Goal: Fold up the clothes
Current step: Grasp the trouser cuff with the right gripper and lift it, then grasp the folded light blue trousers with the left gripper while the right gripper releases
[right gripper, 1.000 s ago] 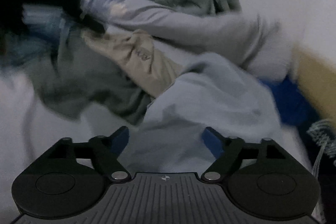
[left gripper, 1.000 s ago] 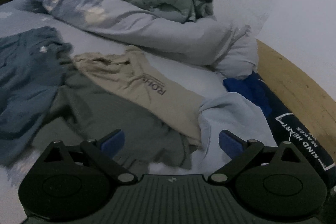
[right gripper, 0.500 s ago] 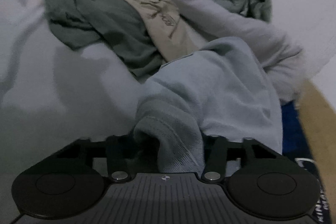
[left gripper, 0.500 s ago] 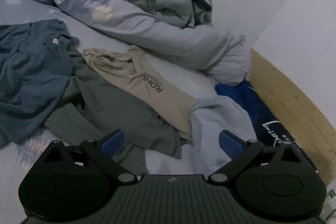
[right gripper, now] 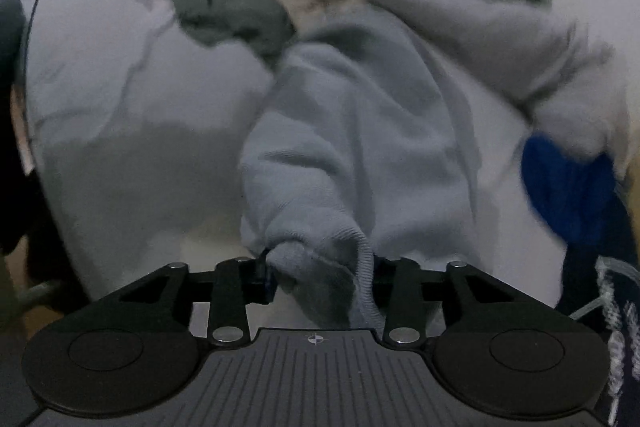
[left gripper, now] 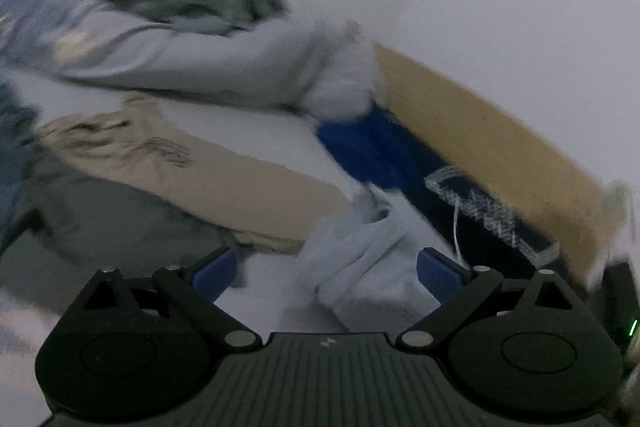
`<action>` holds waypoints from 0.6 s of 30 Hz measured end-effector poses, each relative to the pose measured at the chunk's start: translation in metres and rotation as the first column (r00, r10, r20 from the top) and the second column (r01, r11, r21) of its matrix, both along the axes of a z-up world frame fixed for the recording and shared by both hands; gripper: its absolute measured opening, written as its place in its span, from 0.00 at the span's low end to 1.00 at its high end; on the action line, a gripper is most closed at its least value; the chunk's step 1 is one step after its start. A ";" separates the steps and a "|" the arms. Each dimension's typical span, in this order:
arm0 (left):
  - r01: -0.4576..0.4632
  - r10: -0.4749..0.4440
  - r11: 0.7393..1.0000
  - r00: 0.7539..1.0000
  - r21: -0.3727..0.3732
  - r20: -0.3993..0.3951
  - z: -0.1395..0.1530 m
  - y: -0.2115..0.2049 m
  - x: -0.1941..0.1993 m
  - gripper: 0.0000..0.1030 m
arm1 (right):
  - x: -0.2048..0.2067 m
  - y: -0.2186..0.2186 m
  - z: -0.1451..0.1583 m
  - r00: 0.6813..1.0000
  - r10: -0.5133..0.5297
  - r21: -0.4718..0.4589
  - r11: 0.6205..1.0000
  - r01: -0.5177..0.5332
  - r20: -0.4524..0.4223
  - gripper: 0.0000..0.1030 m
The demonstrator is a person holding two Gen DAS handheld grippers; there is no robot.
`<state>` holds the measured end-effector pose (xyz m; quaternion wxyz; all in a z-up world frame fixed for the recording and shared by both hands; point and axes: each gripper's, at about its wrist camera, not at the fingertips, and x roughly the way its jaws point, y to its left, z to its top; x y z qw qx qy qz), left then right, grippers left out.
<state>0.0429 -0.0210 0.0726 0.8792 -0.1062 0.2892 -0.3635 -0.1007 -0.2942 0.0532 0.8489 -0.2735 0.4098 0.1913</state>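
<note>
right gripper [right gripper: 322,277] clamps a bunched edge of the light blue garment [right gripper: 360,147]; left gripper [left gripper: 326,269] spread wide, holding nothing.

the log shows the right jaws easing slightly apart, yet the fabric fold stays pinched between them. the garment lies on the pale bed sheet [right gripper: 120,107], its long axis running from the right gripper away toward the duvet [right gripper: 480,27]. in the left wrist view a crumpled end of the garment [left gripper: 360,259] sits between the open blue pads [left gripper: 210,273], untouched. beside it lie a beige garment [left gripper: 240,183] and a dark garment with white lettering [left gripper: 480,211], both too blurred to read.
</note>
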 end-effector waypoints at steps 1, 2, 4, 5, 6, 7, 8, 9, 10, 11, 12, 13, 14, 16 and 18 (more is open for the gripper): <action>0.034 -0.034 0.999 0.999 0.039 0.018 -0.003 -0.012 -0.001 0.98 | -0.001 0.000 -0.002 1.000 0.003 0.002 1.000 -0.003 -0.021 0.46; 0.059 -0.062 0.995 0.998 0.080 0.034 -0.008 -0.022 -0.001 0.97 | -0.003 0.002 -0.002 0.999 0.006 0.001 1.000 -0.006 -0.037 0.48; 0.115 -0.126 0.980 0.990 0.161 0.065 -0.020 -0.042 -0.001 0.93 | -0.004 0.008 0.001 0.999 0.010 0.016 1.000 -0.009 -0.049 0.51; 0.135 -0.152 0.970 0.986 0.201 0.074 -0.027 -0.050 0.000 0.91 | -0.005 0.009 0.006 0.998 0.012 0.040 0.999 -0.010 -0.057 0.56; 0.154 -0.178 0.958 0.981 0.241 0.081 -0.034 -0.057 0.002 0.89 | -0.007 0.010 0.012 0.998 0.015 0.072 0.997 -0.011 -0.065 0.59; 0.169 -0.198 0.947 0.977 0.273 0.082 -0.042 -0.063 0.005 0.89 | -0.008 0.011 0.018 0.997 0.019 0.104 0.995 -0.011 -0.073 0.65; 0.183 -0.216 0.938 0.973 0.293 0.082 -0.048 -0.066 0.008 0.89 | -0.010 0.009 0.026 0.997 0.015 0.140 0.990 -0.005 -0.070 0.69; 0.195 -0.233 0.928 0.969 0.317 0.085 -0.054 -0.069 0.012 0.87 | -0.011 0.007 0.036 0.999 -0.006 0.192 0.981 0.015 -0.048 0.78; 0.208 -0.253 0.915 0.963 0.345 0.090 -0.060 -0.071 0.016 0.81 | -0.012 0.004 0.046 0.999 -0.036 0.243 0.969 0.042 -0.026 0.81; 0.224 -0.273 0.903 0.958 0.368 0.089 -0.064 -0.073 0.020 0.76 | -0.012 0.001 0.052 0.997 -0.072 0.283 0.956 0.072 -0.012 0.81; 0.239 -0.294 0.889 0.952 0.390 0.088 -0.068 -0.076 0.025 0.75 | -0.012 -0.001 0.057 0.994 -0.108 0.321 0.942 0.103 -0.002 0.81; 0.251 -0.313 0.879 0.945 0.405 0.095 -0.070 -0.077 0.028 0.74 | -0.011 -0.002 0.061 0.989 -0.145 0.358 0.924 0.133 0.006 0.81; 0.262 -0.332 0.869 0.938 0.420 0.103 -0.072 -0.079 0.031 0.72 | -0.010 -0.002 0.061 0.984 -0.179 0.368 0.916 0.161 0.015 0.81; 0.298 -0.390 0.837 0.913 0.460 0.119 -0.075 -0.083 0.036 0.65 | -0.006 0.001 0.056 0.969 -0.244 0.362 0.907 0.216 0.033 0.81; 0.332 -0.445 0.804 0.886 0.493 0.129 -0.077 -0.087 0.040 0.50 | -0.002 0.006 0.049 0.954 -0.296 0.365 0.893 0.261 0.042 0.81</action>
